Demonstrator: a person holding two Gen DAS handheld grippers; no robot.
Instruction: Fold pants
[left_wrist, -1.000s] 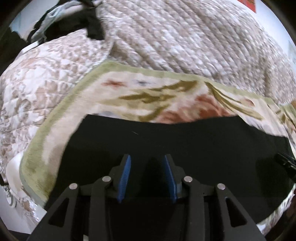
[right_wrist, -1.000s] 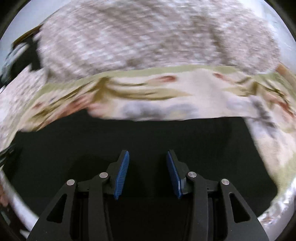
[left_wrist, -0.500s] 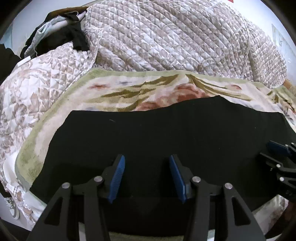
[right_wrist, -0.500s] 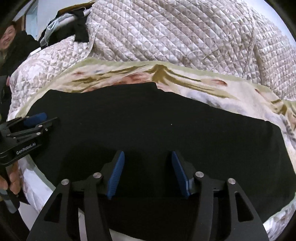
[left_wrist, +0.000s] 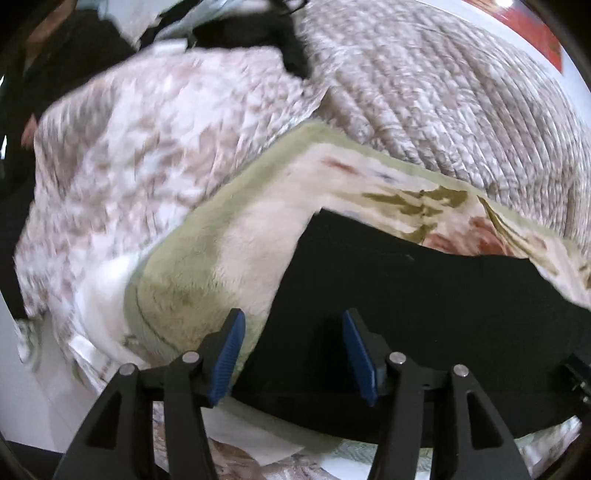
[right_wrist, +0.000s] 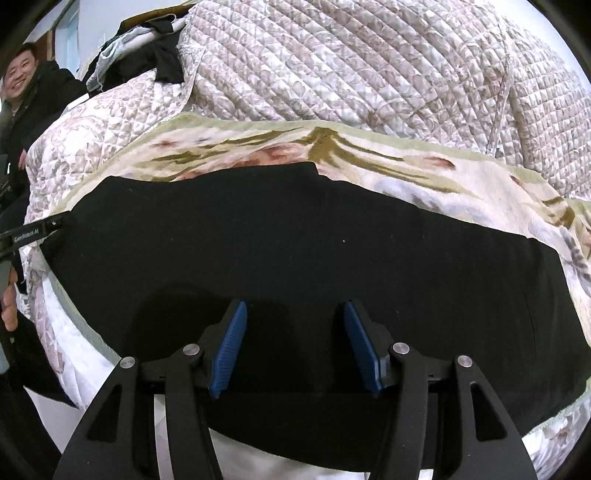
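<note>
Pants (right_wrist: 314, 251), one black pair, lie flat on one floral blanket (right_wrist: 424, 173); both grippers' jaws apart.

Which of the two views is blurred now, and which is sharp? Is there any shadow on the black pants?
Left wrist view: motion blur smears the quilted cover, while the left gripper stays sharp. Right wrist view: sharp throughout, the quilt's stitching is crisp, and the right gripper casts a darker shadow on the pants just behind its open fingers. Both views bend strongly at the edges.

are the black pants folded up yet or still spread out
Spread out: the black pants lie flat as one long wide band across the floral blanket. Whether they are already doubled leg over leg, cannot tell.
</note>
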